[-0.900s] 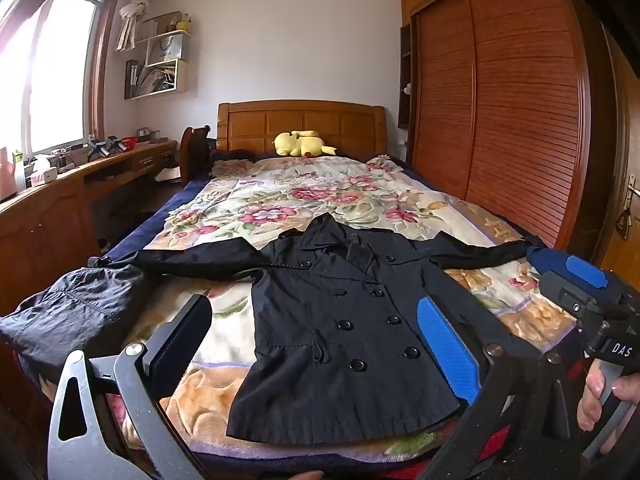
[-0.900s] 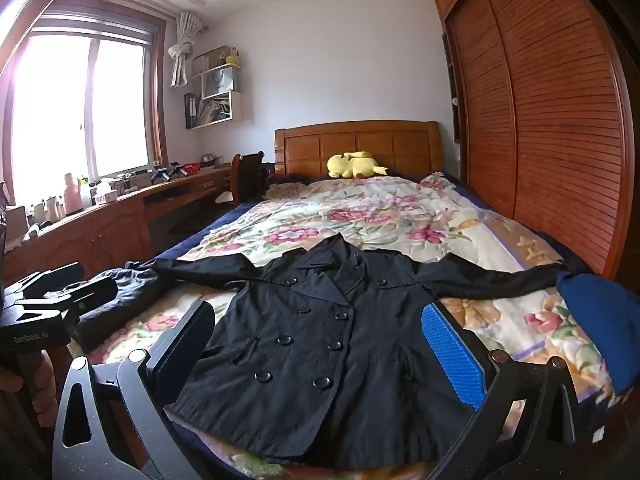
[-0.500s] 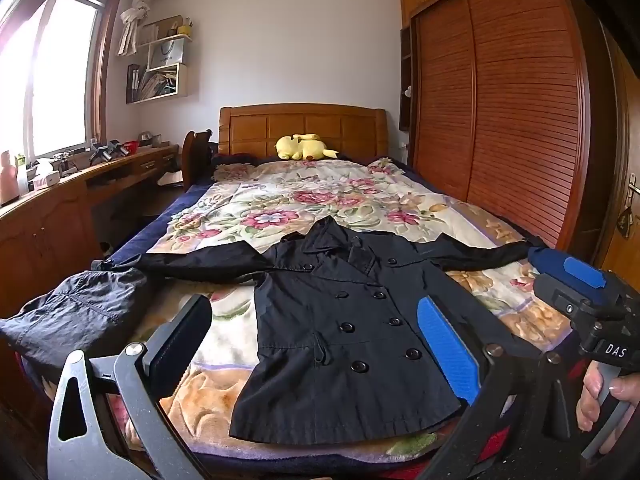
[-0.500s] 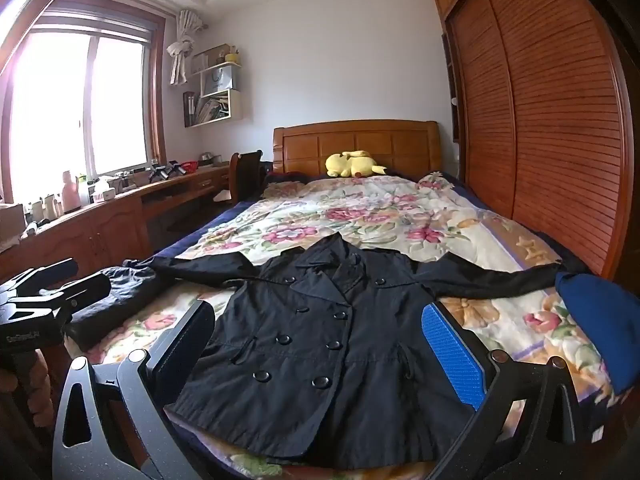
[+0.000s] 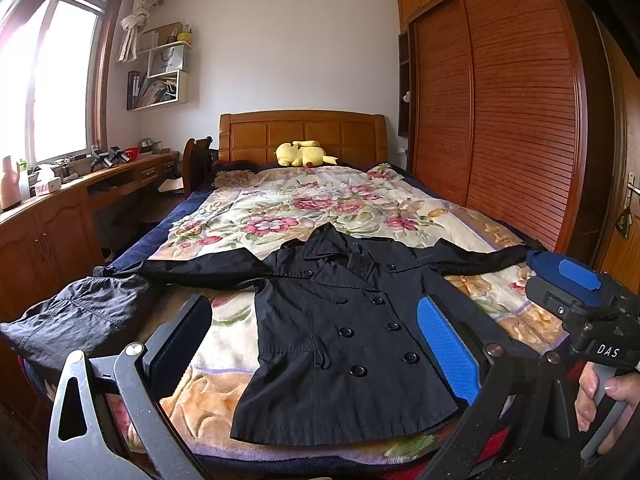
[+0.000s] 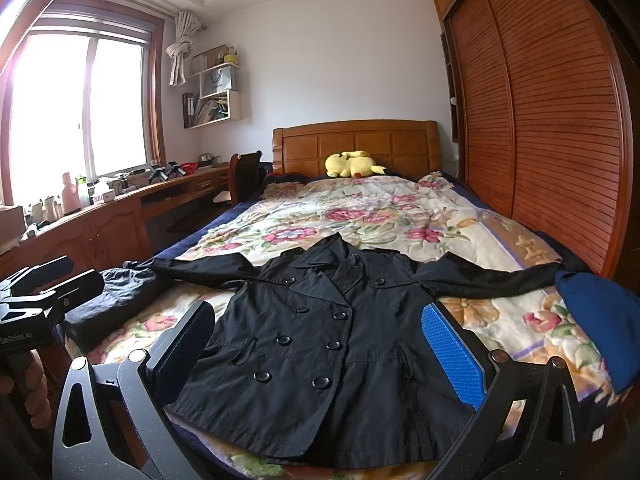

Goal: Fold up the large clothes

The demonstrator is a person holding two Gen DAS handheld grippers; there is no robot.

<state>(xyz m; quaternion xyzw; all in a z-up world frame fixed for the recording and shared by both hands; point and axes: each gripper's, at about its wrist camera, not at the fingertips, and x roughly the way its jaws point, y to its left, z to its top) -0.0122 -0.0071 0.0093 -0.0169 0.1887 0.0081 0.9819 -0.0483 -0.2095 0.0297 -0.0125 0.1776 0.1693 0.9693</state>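
Observation:
A black double-breasted coat (image 5: pixel 344 332) lies flat, front up, on the floral bedspread (image 5: pixel 304 208), sleeves spread left and right, hem toward me. It also shows in the right wrist view (image 6: pixel 316 344). My left gripper (image 5: pixel 316 344) is open and empty, held above the foot of the bed over the coat's hem. My right gripper (image 6: pixel 320 348) is open and empty, held above the hem as well. The right gripper's body shows at the right edge of the left wrist view (image 5: pixel 580 300); the left gripper's body shows at the left edge of the right wrist view (image 6: pixel 36 300).
A dark grey garment (image 5: pixel 80 316) is bunched at the bed's left corner. A blue cloth (image 6: pixel 600 320) lies at the right edge. A yellow plush toy (image 5: pixel 304 154) sits by the headboard. A wooden desk (image 5: pixel 60 208) runs along the left, a wardrobe (image 5: pixel 520 120) along the right.
Both grippers have tilted up and drawn back slightly, so the coat sits a little lower in both views. Nothing on the bed has moved.

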